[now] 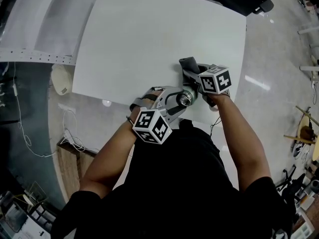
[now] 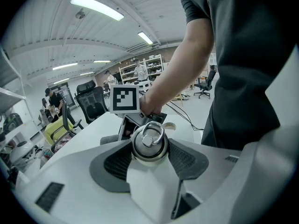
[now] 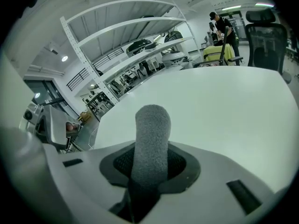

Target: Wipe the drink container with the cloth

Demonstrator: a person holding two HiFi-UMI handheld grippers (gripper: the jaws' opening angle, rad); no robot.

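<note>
Over the table's (image 1: 149, 34) near edge, the left gripper (image 2: 149, 158) is clamped on the bottle (image 2: 149, 143) and the right gripper (image 3: 152, 168) pinches the rolled cloth (image 3: 152, 134) just beside it; both are in hand, but wiping looks hardly begun

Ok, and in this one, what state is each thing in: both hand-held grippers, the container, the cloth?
Left hand-held gripper: shut on the drink container.
Right hand-held gripper: shut on the cloth.
Drink container: lid on, clamped just below it.
Cloth: bunched into a roll, sticking out past the jaws, nothing against its tip in the right gripper view.
</note>
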